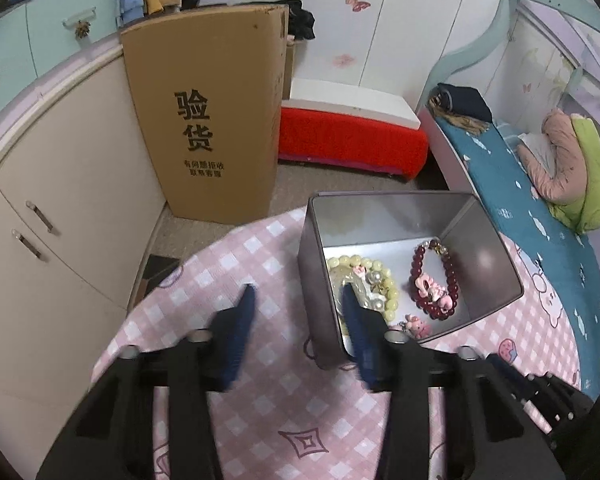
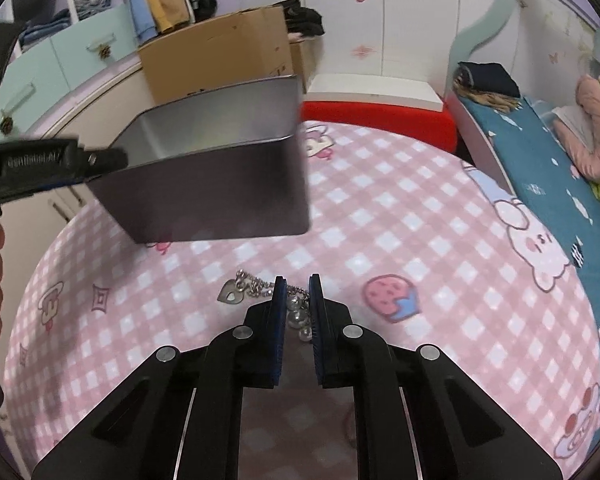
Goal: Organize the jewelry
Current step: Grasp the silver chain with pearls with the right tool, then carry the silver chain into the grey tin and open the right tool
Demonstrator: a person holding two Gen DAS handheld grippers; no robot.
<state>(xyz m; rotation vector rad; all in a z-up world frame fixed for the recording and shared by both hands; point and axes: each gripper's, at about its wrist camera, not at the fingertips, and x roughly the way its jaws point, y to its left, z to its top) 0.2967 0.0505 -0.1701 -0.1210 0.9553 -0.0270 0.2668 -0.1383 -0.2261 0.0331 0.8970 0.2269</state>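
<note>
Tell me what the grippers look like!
Both are black plastic. The left gripper and right gripper have ribbed blue pads inside flat fingers, round silver bolts at the joints, and raised lettering too blurry to read.
</note>
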